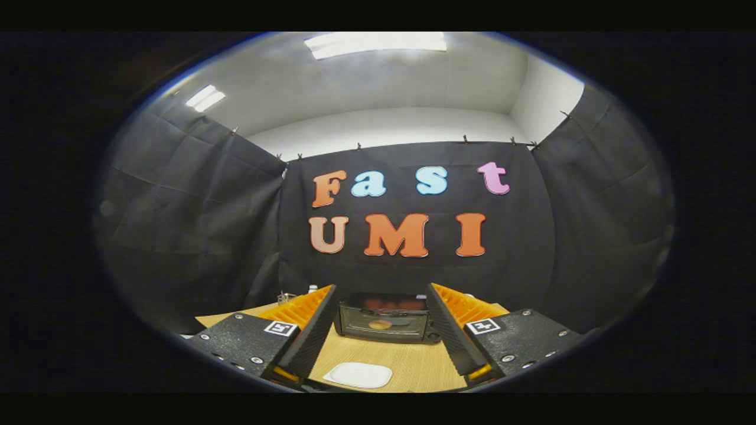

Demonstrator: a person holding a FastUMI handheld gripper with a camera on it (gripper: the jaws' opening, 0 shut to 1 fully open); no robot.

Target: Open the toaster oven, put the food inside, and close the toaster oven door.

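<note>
Wooden table (413, 366) lies under your gripper (383, 327), fingers spread apart and holding nothing. Beyond them sits the oven (384, 319), door closed, food (380, 324) inside; a white plate (358, 375) lies nearer.

The gripper-mounted fisheye camera looks level along its spread fingers (331, 313) over a light wooden table (413, 366), well back from the dark toaster oven (384, 319).

Tabletop (413, 363): pale wood grain; plate (358, 375): plain white; toaster oven (385, 319): black body, dark glass door, orange glow within, round golden-brown food (380, 324) behind the glass; booth wall: black cloth; ceiling: white.
</note>
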